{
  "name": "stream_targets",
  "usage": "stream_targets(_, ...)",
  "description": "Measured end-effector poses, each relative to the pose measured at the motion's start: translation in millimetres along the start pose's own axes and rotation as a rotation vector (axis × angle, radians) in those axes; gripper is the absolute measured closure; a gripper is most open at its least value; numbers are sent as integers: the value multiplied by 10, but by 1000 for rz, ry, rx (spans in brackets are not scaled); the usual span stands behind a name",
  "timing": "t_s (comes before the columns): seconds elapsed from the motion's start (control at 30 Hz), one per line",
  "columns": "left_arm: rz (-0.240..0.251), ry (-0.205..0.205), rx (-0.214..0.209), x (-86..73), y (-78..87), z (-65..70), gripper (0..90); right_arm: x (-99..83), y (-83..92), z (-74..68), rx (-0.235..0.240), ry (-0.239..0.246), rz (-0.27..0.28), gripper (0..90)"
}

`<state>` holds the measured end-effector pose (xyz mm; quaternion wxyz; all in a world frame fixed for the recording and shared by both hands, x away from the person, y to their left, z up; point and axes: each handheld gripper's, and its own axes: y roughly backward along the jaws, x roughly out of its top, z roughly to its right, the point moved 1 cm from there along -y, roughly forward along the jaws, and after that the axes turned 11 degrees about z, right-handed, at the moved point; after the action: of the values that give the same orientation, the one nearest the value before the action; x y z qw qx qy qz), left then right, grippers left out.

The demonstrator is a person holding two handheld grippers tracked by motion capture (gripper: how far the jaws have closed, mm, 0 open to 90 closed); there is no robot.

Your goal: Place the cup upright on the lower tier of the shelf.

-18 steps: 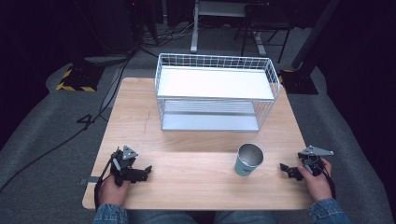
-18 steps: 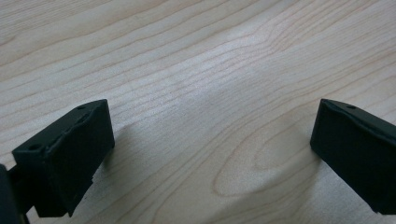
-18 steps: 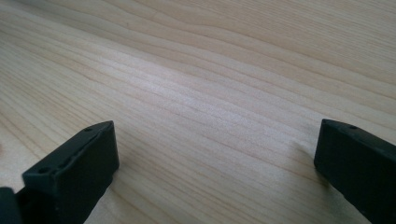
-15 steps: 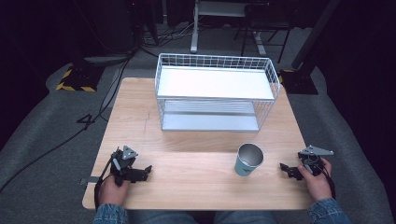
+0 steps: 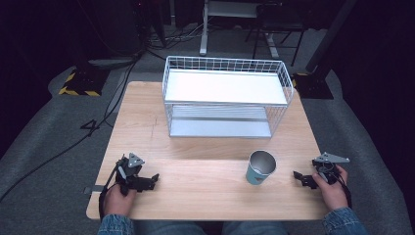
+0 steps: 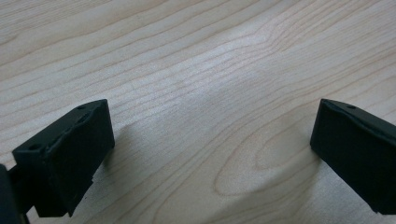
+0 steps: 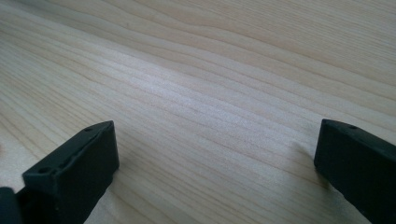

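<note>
dark floor and grey carpet ring a pale wooden surface [image 5: 205, 147], with black cables trailing off to the left side and desk legs standing in the gloom beyond. at the far half of the surface stands a white wire basket rack [image 5: 226, 98], two-tiered, with a white shelf on top and a grey tray below. nearer the person, right of centre, a metal cup [image 5: 260, 167] with a teal wrap stands upright, its mouth open to the camera. the left tongs [image 5: 147, 181] rest low on the surface near the front left corner, held in the person's left hand [image 5: 116, 198], pointing toward the right; the cup lies well apart from them, across the bare middle of the wood. the right tongs [image 5: 302, 178] sit at the front right edge in the right hand [image 5: 334, 188], pointing left toward the cup, which stands near them but apart, with a strip of bare wood between cup and tips. in the left gripper view the left tongs [image 6: 210, 154] stand wide apart, with plain wood grain between them and nothing gripped. in the right gripper view the right tongs [image 7: 215, 163] are likewise spread wide over bare wood, holding nothing. denim sleeves show at both wrists at the near edge.
</note>
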<state>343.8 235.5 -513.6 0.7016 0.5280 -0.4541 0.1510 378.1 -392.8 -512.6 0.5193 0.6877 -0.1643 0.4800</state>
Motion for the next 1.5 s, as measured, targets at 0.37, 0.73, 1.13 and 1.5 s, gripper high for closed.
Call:
stream_targets(0.37, -1, 0, 2, -4, 6, 1, 1, -1, 5, -2, -3, -9, 0, 3)
stream_targets(0.73, -2, -1, 2, -4, 6, 1, 1, 79, 71, -13, -6, -38, 29, 161)
stream_targets(1.13, 0, 1, 2, -4, 5, 1, 1, 219, 306, -169, 43, -41, 95, 159)
stream_targets(1.5, 0, 0, 4, -1, 2, -2, 1, 362, 491, -424, 108, 2, 113, 159)
